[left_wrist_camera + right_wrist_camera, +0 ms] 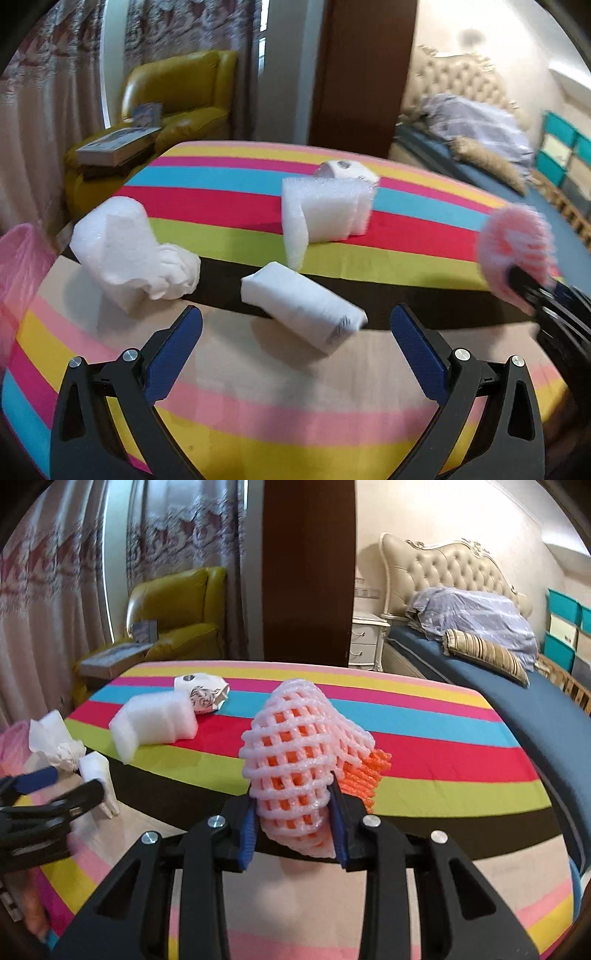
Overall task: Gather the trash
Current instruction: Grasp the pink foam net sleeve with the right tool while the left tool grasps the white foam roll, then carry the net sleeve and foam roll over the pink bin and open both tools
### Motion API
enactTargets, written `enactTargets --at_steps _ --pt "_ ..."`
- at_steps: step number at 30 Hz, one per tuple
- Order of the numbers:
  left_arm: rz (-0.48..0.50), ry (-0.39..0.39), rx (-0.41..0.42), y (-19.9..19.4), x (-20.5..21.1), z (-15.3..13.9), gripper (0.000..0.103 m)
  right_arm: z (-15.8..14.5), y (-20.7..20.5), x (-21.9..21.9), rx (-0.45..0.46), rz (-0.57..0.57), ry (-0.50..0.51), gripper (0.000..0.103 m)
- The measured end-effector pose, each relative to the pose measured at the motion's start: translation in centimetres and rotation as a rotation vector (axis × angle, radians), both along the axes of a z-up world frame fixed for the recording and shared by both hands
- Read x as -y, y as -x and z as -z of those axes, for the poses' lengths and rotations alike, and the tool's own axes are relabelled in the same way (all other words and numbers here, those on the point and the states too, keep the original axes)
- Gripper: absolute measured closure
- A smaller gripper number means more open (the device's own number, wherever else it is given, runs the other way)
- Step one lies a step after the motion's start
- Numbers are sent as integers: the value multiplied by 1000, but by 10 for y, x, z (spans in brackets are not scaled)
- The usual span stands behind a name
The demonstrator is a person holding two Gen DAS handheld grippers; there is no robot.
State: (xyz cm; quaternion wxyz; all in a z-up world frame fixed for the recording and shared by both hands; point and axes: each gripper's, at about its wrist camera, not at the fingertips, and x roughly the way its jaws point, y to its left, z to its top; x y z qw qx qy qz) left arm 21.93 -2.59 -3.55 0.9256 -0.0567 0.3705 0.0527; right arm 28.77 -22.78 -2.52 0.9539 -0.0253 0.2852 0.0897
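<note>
My left gripper (pixel 295 332) is open over the striped tablecloth (pixel 258 413), just short of a white foam block (pixel 303 306) lying in front of its fingers. A crumpled white foam sheet (pixel 129 251) lies to the left. Farther back are a folded foam sheet (pixel 325 210) and a printed paper packet (pixel 347 170). My right gripper (pixel 295 823) is shut on a pink-white foam net (pixel 295 746) with an orange net (pixel 365 771) inside it. In the left wrist view that foam net (pixel 517 240) shows blurred at the right edge.
A pink bag (pixel 18 266) hangs at the table's left edge. Behind the table are a yellow armchair (pixel 184 92) with books (pixel 114 144), curtains and a dark wooden post (pixel 306 572). A bed (pixel 498 686) stands to the right.
</note>
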Motion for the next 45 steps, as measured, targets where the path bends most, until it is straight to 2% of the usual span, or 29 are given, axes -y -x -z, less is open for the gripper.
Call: enactTargets --at_steps 3,6,7,8,9,10,15,21,28,42,45 --pt "-53 -10 -54 -17 1 9 10 -1 5 7 7 4 -24 70" --pt "-52 5 -118 -26 -1 20 43 -2 8 5 20 -2 -21 69" --pt "-47 1 -108 -24 -2 18 61 -2 9 4 24 -5 -19 69" --pt "-33 -1 -109 -23 -2 17 67 -2 10 4 29 -7 -14 69" --pt "-6 -10 -110 -18 -2 16 79 -2 12 4 32 -9 -14 69" --pt "10 -9 -109 -15 -1 16 81 -2 12 4 34 -10 -16 69" --pt "78 0 -86 14 -9 17 83 -3 15 7 38 -10 -30 69" --pt "157 32 -6 49 -33 10 83 -1 20 9 13 -22 -46 69" --pt "162 82 -7 78 -75 19 83 3 54 -13 -8 -99 -49 68" --pt "159 -52 97 126 -98 10 83 12 121 -82 -38 -284 -31 68" --pt "158 -58 107 130 -105 10 83 12 134 -98 -5 -300 36 68"
